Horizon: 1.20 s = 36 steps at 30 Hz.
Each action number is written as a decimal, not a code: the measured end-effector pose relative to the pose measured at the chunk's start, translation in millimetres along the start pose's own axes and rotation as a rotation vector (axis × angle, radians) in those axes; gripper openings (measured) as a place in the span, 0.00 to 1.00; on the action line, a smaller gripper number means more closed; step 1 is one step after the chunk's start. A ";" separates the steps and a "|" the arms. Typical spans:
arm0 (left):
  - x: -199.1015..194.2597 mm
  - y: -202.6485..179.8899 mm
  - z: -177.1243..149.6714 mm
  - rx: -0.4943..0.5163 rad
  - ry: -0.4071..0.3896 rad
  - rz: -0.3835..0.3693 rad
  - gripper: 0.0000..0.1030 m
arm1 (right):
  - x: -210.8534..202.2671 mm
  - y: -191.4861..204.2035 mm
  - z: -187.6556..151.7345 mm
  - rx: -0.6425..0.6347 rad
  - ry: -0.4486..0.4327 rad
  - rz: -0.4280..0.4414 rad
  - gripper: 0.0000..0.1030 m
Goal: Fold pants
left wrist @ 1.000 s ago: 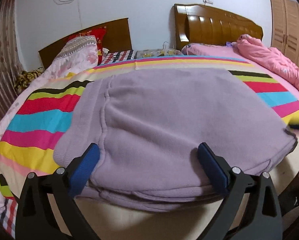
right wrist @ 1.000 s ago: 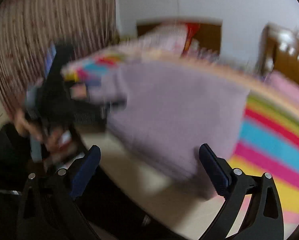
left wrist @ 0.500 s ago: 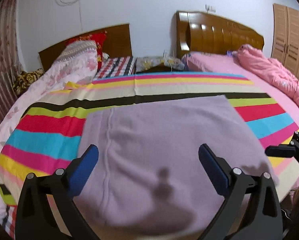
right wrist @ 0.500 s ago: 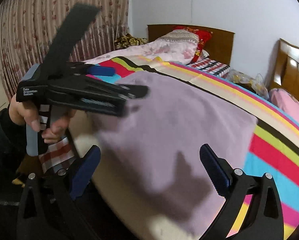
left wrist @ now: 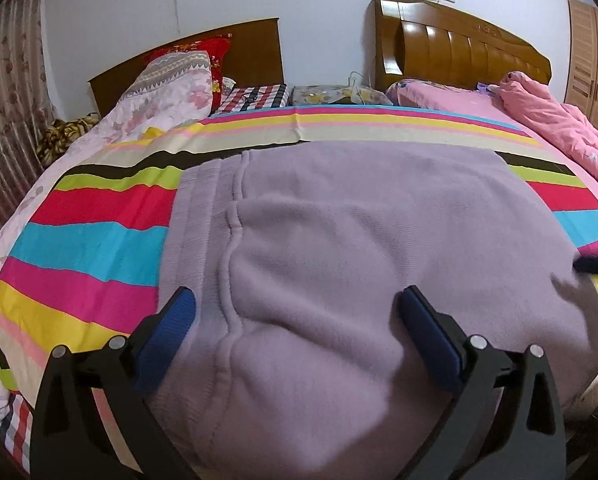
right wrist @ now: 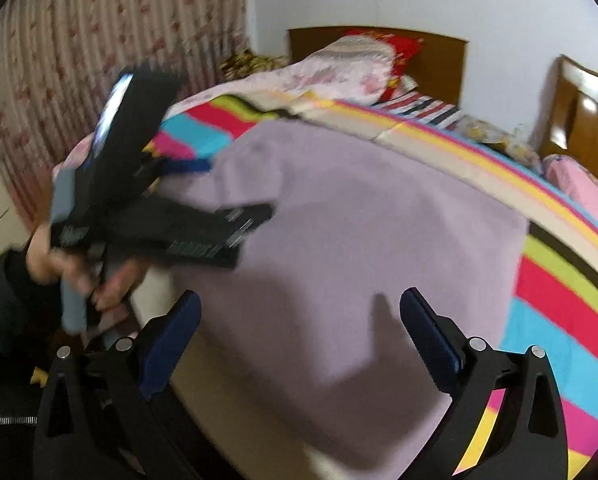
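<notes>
On the striped bedspread (left wrist: 83,240), folded pants (left wrist: 379,240) lie crosswise, waistband left; both grippers gape empty.

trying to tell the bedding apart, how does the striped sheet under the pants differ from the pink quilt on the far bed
The striped sheet carries bold bands of many colours; the pink quilt is almost one plain colour. The sheet lies flat and smooth with the lilac pants spread on it; the quilt is puffy and heaped in a rumpled ridge. Both lie on beds with wooden headboards.
</notes>
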<state>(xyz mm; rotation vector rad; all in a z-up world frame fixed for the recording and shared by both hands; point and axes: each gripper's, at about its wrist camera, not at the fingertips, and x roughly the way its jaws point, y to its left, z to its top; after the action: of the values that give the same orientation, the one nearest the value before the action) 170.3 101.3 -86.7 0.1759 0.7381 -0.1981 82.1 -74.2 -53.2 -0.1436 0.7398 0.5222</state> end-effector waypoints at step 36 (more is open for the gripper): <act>49.2 26.6 73.5 -0.142 0.047 0.007 0.96 | 90.9 -182.7 60.1 0.258 0.103 -0.327 0.93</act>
<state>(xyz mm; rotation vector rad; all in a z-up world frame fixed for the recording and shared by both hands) 259.9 104.5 -64.5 0.0484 0.7950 -0.1343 266.3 -177.1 -80.7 -0.0486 0.8586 0.1064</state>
